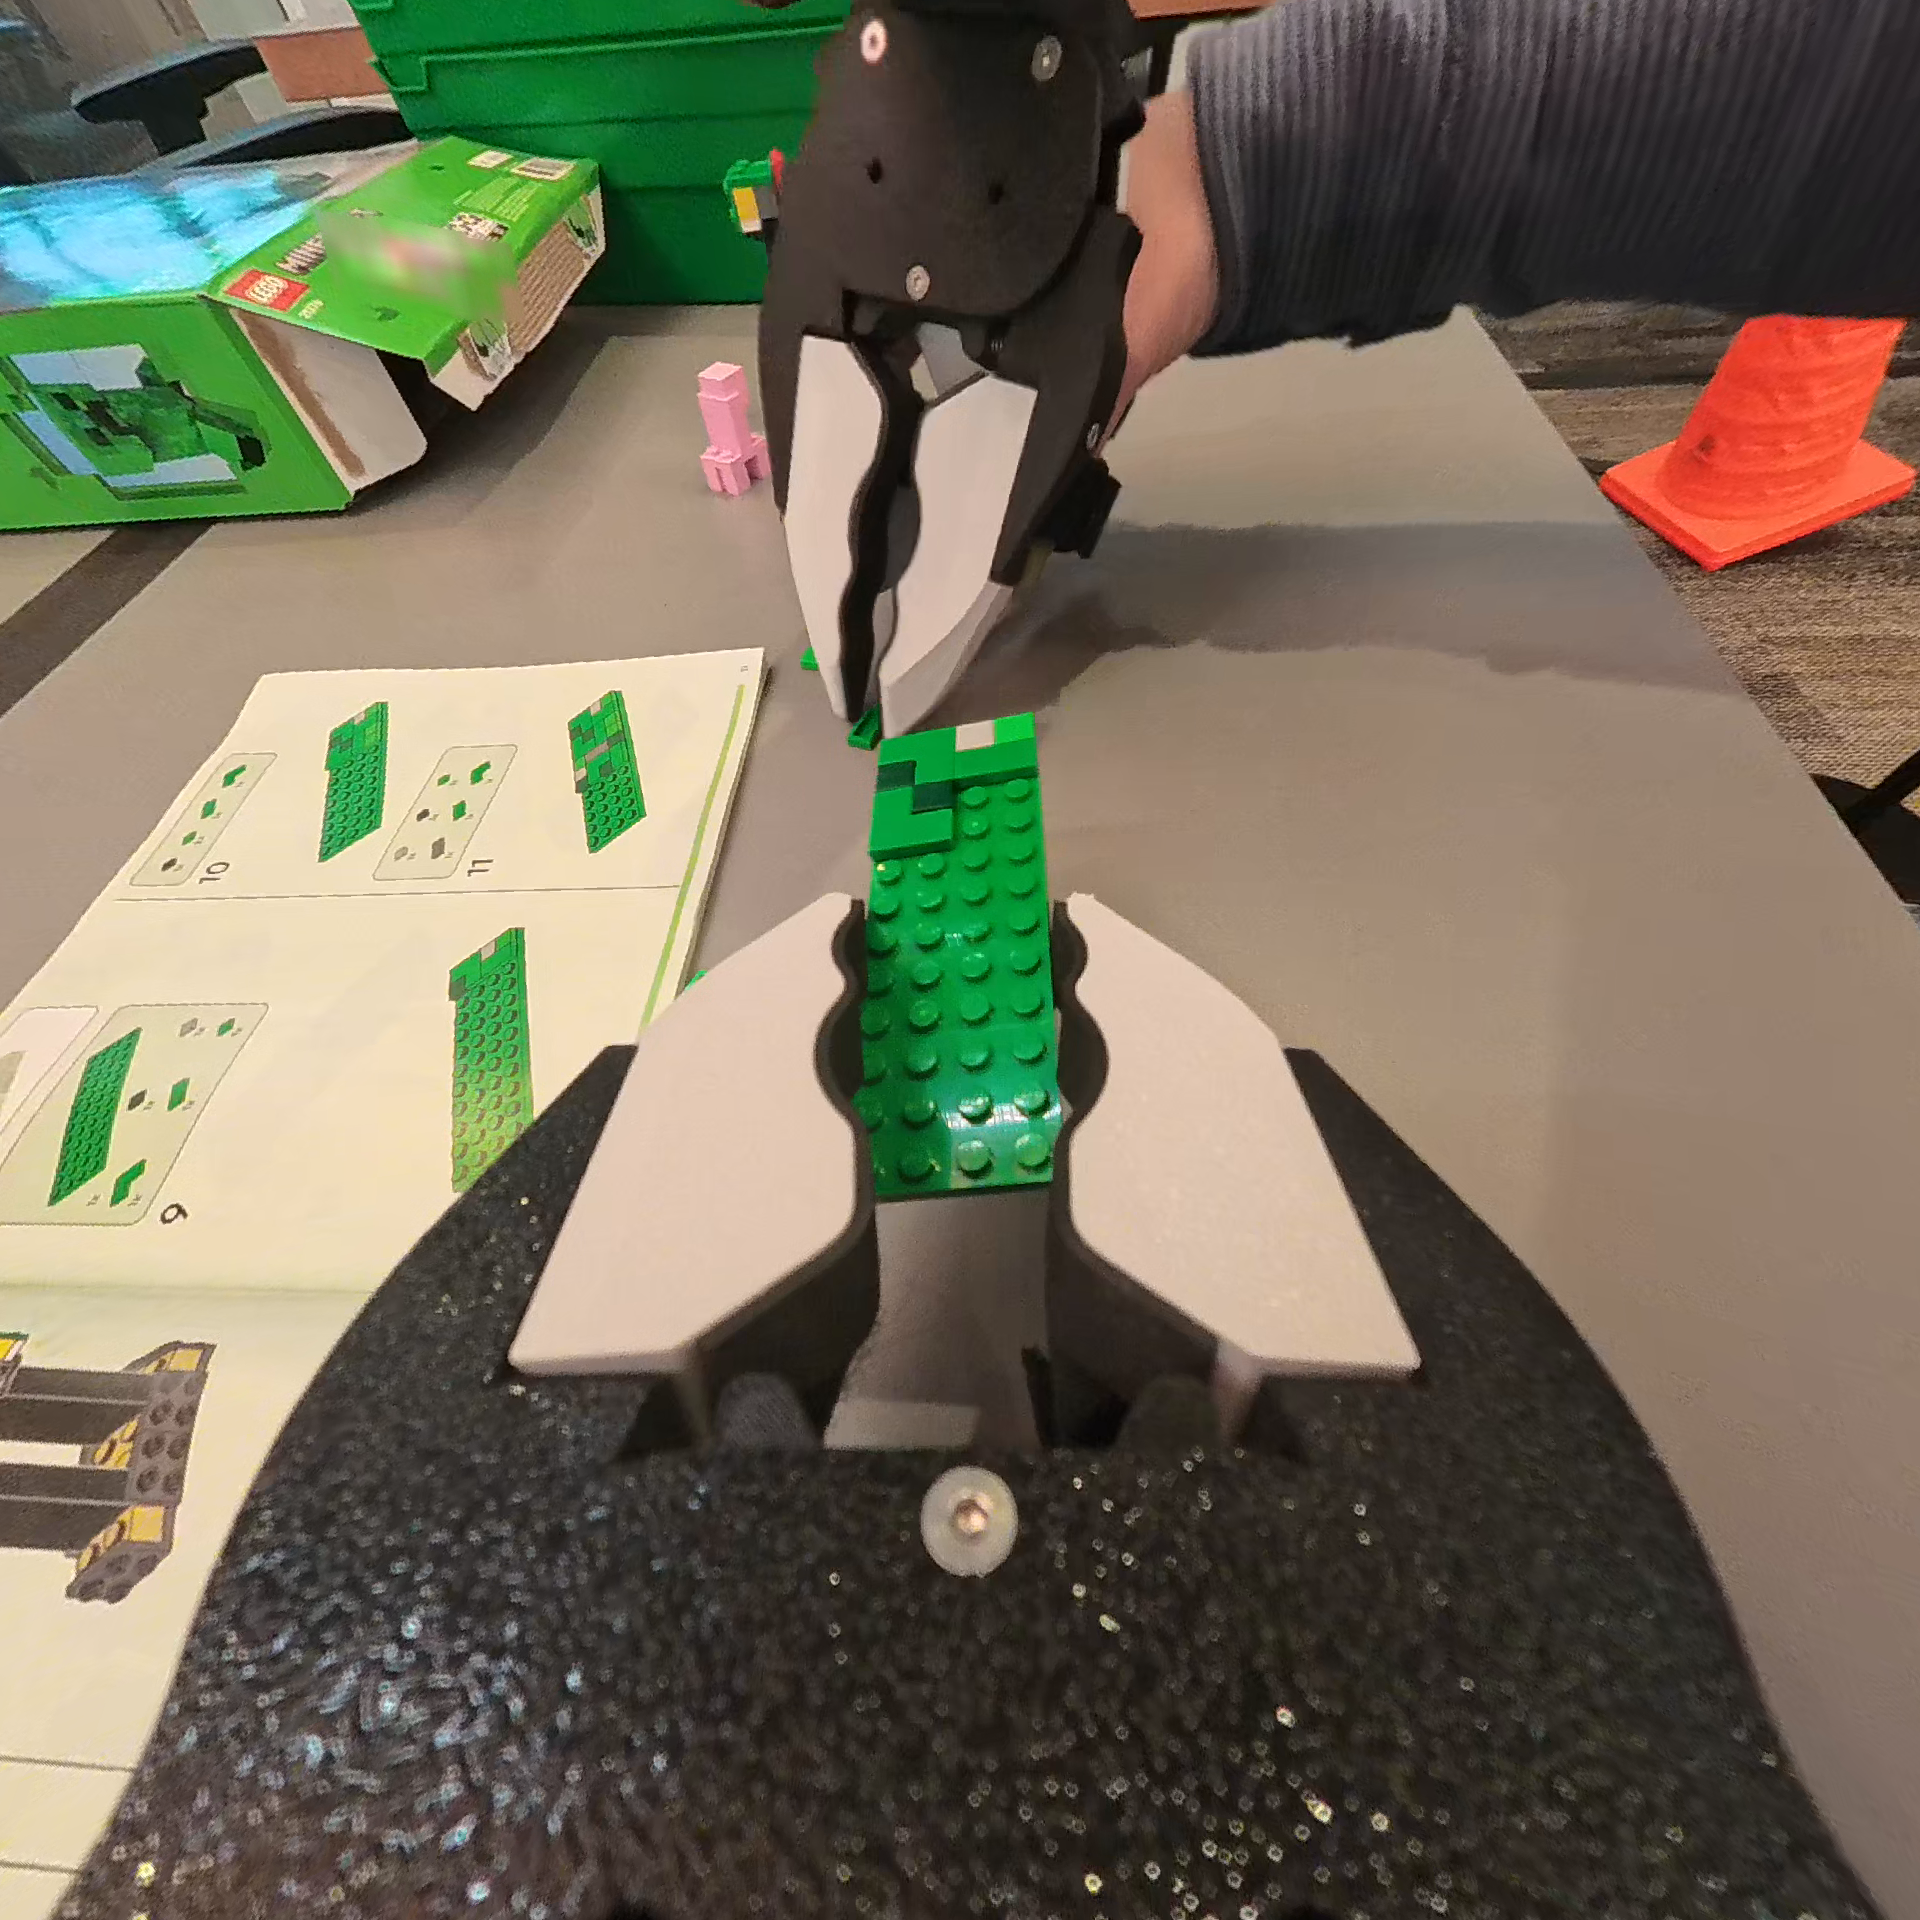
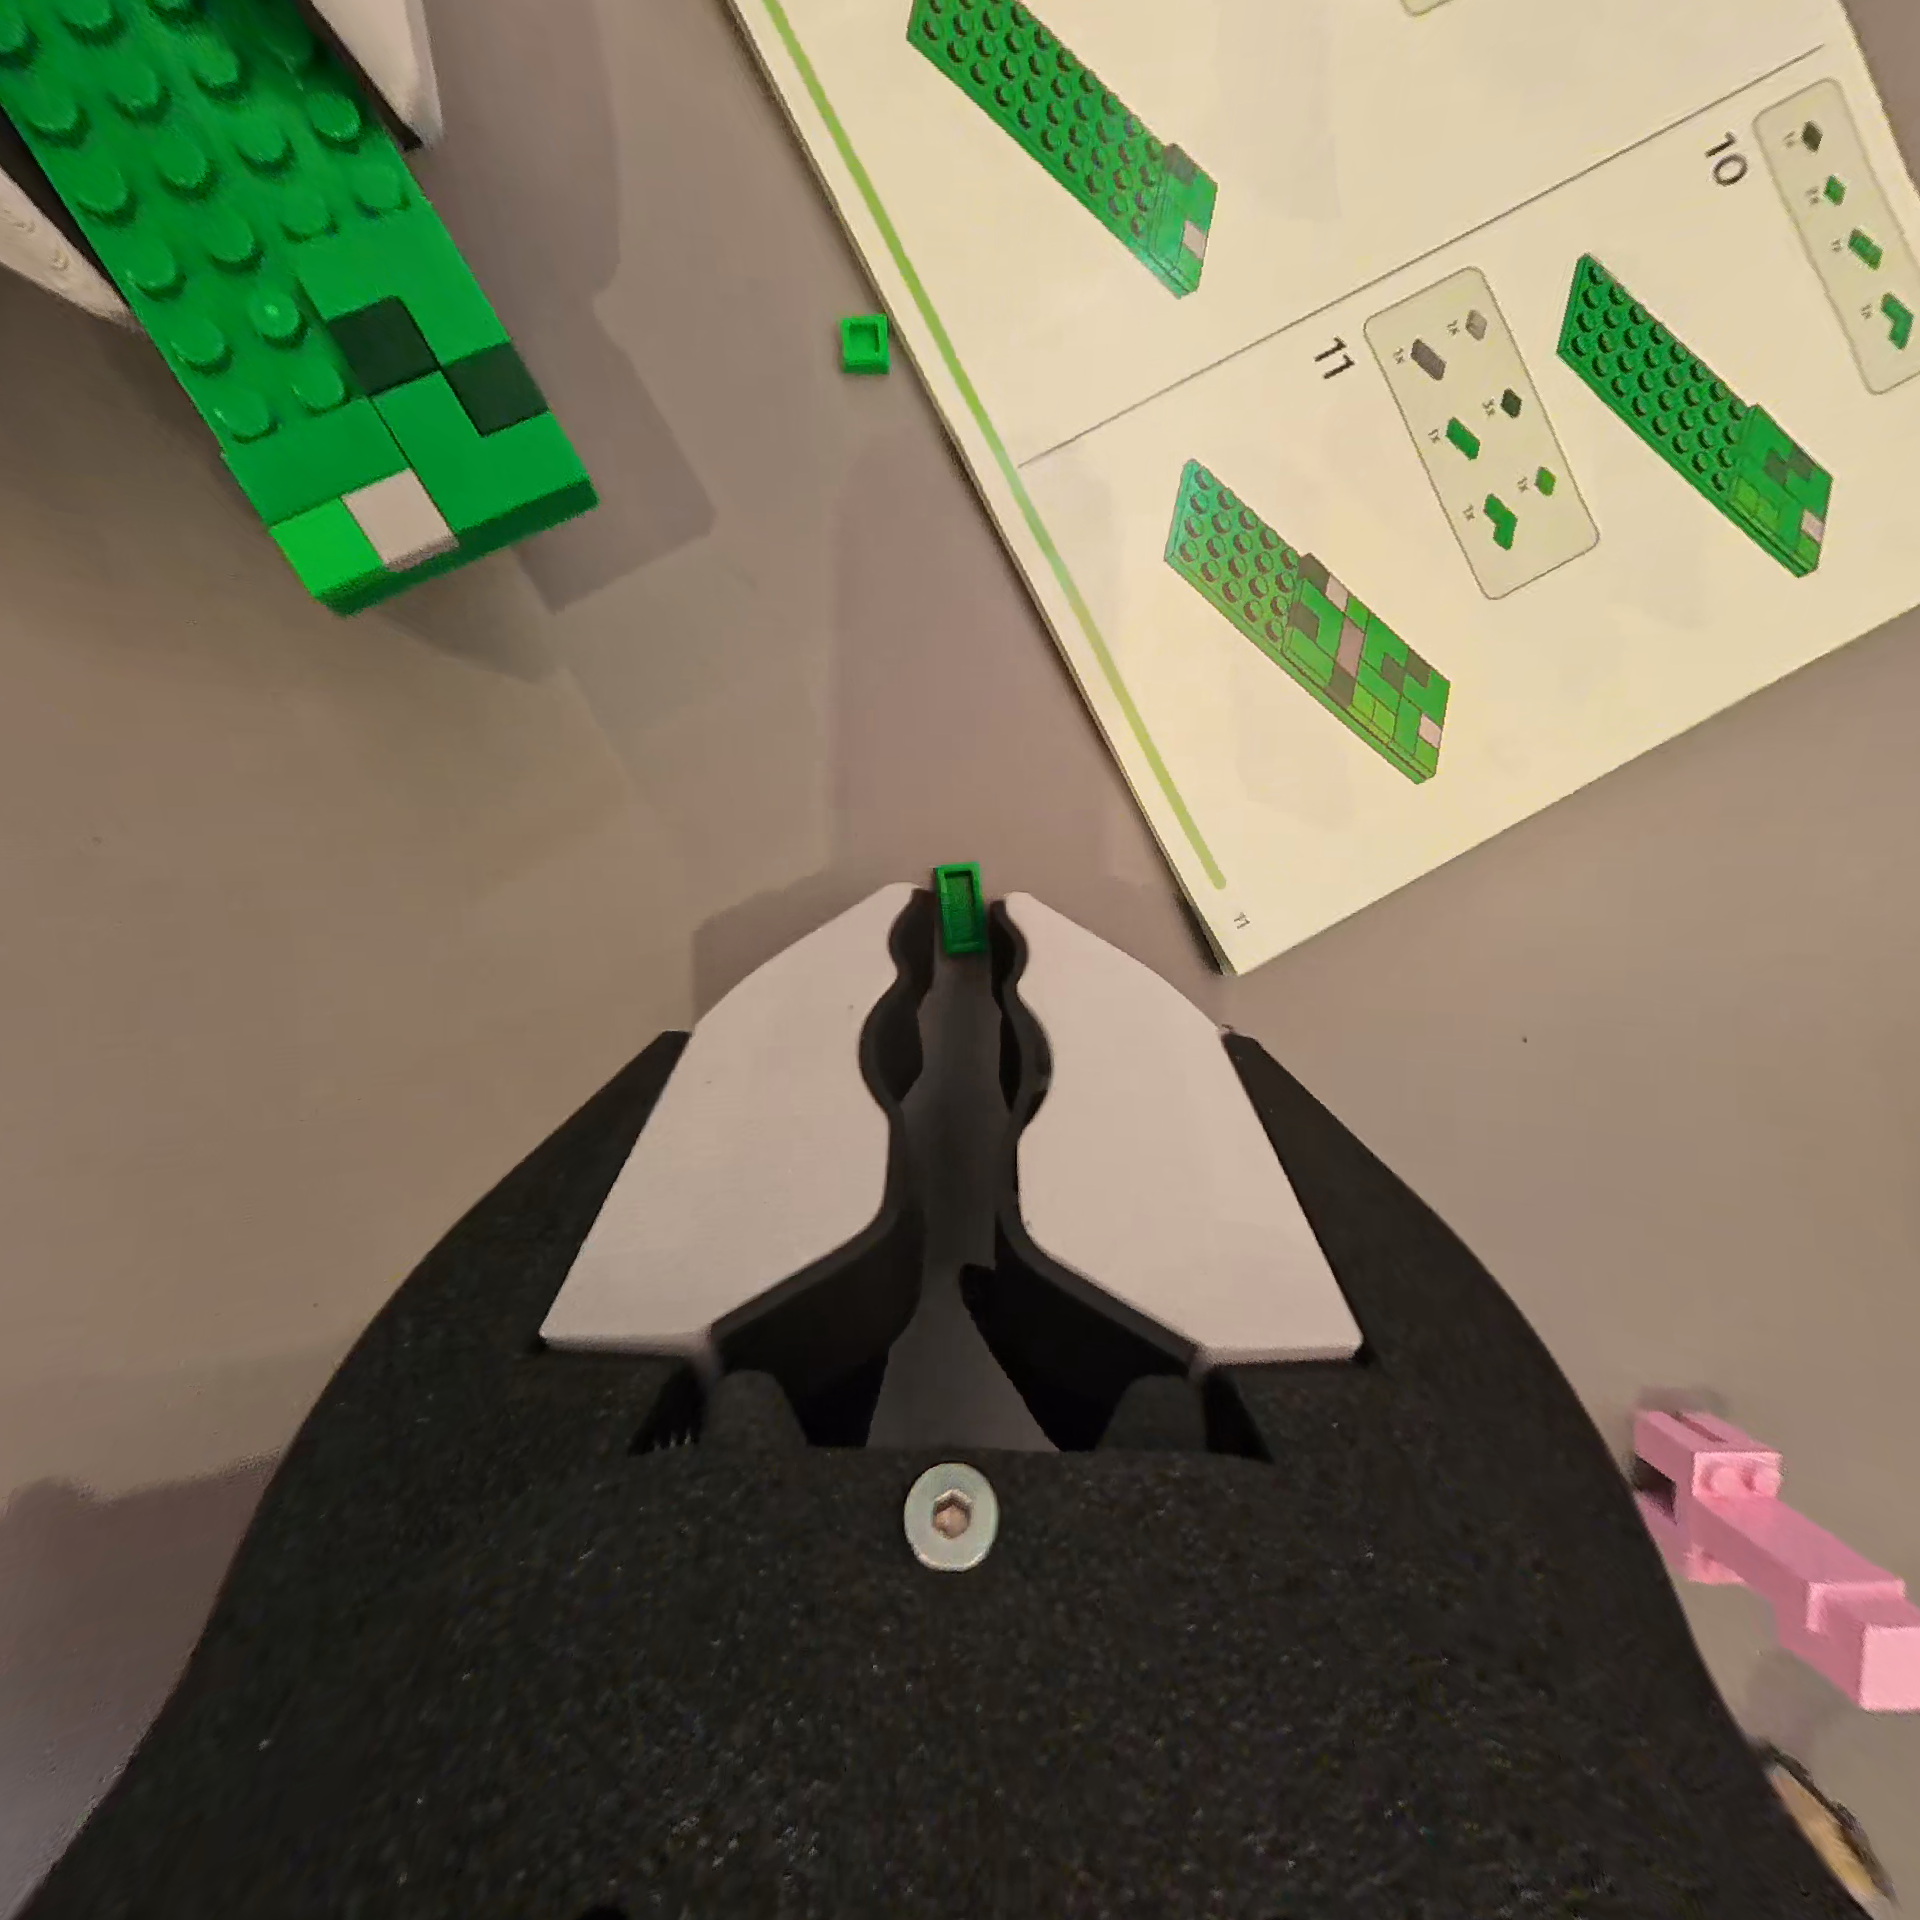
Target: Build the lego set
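Left wrist view is taking in the grey desk [image 1: 1351, 831], with the opened green set box [image 1: 208, 364] lying toward its far left corner and green bins [image 1: 623, 125] sitting behind it. Next in size, the instruction booklet [image 1: 364, 935] is lying open along the left edge. An orange cone [image 1: 1766, 436] is standing on the carpet past the right edge. The long green studded plate [image 1: 961, 987], with smooth tiles covering its far end, is lying mid-desk, and the left gripper [image 1: 961, 914] is clamping it by both long sides. The right gripper [image 1: 878, 707], carried by a sleeved hand [image 1: 1164, 260], is pointing down just beyond the plate's far end. A pink figure [image 1: 727, 426] is standing behind it. Right wrist view is showing its fingers pinching a small green tile [image 2: 958, 909] at the very tips, above bare desk. A smaller square green tile [image 2: 862, 341] is lying just beside the booklet's edge.
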A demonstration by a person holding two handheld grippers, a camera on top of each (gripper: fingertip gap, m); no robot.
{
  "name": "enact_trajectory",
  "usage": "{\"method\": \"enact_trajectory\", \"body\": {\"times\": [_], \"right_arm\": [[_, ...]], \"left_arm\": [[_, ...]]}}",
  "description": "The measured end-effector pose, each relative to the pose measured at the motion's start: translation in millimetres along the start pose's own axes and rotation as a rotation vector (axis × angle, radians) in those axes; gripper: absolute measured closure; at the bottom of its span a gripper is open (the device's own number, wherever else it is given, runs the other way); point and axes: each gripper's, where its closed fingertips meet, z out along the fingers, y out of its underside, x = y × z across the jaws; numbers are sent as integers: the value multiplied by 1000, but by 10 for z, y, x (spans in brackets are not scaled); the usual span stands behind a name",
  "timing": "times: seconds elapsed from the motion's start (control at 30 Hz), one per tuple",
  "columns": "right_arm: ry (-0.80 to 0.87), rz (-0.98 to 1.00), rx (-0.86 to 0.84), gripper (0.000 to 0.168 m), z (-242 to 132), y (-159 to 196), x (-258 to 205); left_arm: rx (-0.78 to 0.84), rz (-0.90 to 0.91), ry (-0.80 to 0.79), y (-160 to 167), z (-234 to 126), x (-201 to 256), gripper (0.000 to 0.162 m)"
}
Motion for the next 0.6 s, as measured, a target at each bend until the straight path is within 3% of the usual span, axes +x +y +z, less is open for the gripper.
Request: {"method": "enact_trajectory", "body": {"times": [0.2,0.43,0.6], "right_arm": [[-36,6,-214,161,-78,103,18],[-142,241,-907,161,-491,622,-107],[-190,313,-1176,161,-597,788,-151]], "left_arm": [[2,-2,2,-3,-1,2,129],[3,-1,3,-4,-2,3,129],[3,3,7,-5,-2,11,129]]}}
